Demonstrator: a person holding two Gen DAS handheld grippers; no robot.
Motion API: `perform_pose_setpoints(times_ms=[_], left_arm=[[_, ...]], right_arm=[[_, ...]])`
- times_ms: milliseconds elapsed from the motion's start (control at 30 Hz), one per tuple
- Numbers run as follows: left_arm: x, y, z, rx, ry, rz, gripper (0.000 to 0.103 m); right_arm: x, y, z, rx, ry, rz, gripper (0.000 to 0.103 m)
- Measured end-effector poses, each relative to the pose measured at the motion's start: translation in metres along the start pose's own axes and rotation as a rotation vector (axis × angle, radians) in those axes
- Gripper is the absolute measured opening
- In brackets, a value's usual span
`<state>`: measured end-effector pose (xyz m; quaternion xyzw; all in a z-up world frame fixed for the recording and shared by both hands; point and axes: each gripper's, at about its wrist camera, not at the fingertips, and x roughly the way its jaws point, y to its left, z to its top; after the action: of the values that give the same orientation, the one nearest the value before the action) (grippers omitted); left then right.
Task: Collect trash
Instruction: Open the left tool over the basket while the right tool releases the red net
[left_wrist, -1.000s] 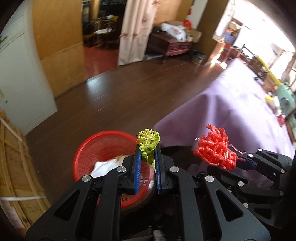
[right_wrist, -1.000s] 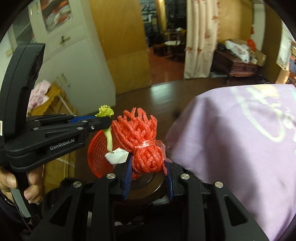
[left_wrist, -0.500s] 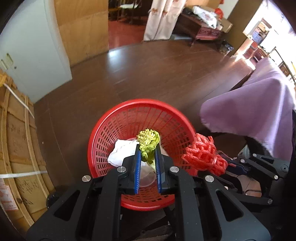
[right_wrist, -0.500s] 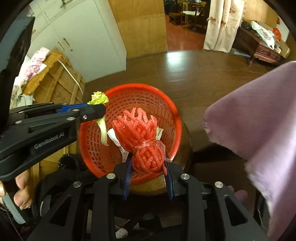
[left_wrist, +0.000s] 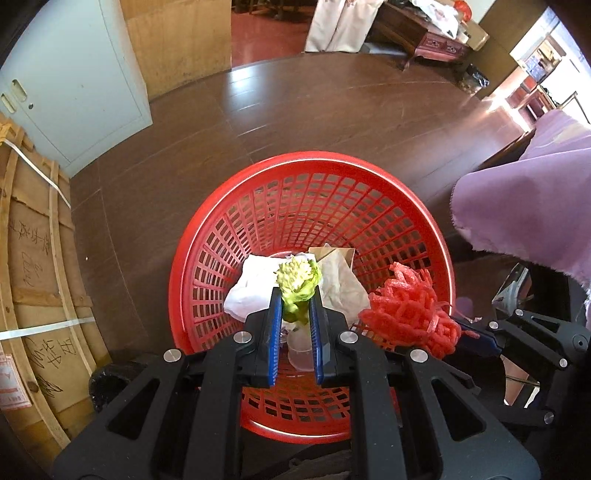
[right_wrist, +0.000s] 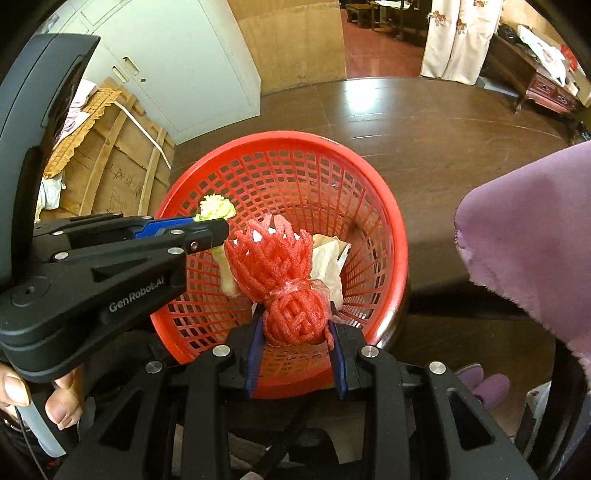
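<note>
A round red mesh basket (left_wrist: 221, 206) (right_wrist: 384, 206) stands on the floor below both grippers. My left gripper (left_wrist: 295, 299) is shut on a green vegetable scrap (left_wrist: 297, 280), held over the basket; it also shows in the right wrist view (right_wrist: 216, 208). My right gripper (right_wrist: 295, 314) is shut on a red foam fruit net (right_wrist: 280, 258), held over the basket; the net also shows in the left wrist view (left_wrist: 410, 306). White crumpled paper (left_wrist: 251, 284) and a brown paper bag (left_wrist: 340, 277) lie in the basket.
A purple cloth (left_wrist: 524, 199) (right_wrist: 528, 229) hangs over a table edge at the right. A wooden crate (left_wrist: 33, 258) stands at the left, a grey cabinet (left_wrist: 74, 74) behind it. Dark wood floor (left_wrist: 295, 110) lies beyond the basket.
Both grippers have moved over the basket and tilted down toward it, each still holding its item. The basket fills more of both views.
</note>
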<state>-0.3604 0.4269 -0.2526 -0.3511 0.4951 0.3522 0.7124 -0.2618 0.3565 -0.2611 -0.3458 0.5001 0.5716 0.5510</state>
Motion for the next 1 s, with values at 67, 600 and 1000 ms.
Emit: perform_pose_setpoints(times_ms=[67,600,1000], left_arm=[[0.001,-0.001,0.000,0.002,0.001,0.003,0.016],[-0.012,-0.003,0.000,-0.012,-0.009,0.022,0.050],[-0.104,-0.052,0.006,0.090,-0.196,-0.028,0.063]], right_arm=[[0.002,0.001,0.002,-0.002,0.001,-0.001,0.031],[-0.013,-0.001,-0.007,0.003,-0.046,-0.006,0.048],[-0.140,-0.031,-0.065,0.032,-0.280,-0.011,0.048]])
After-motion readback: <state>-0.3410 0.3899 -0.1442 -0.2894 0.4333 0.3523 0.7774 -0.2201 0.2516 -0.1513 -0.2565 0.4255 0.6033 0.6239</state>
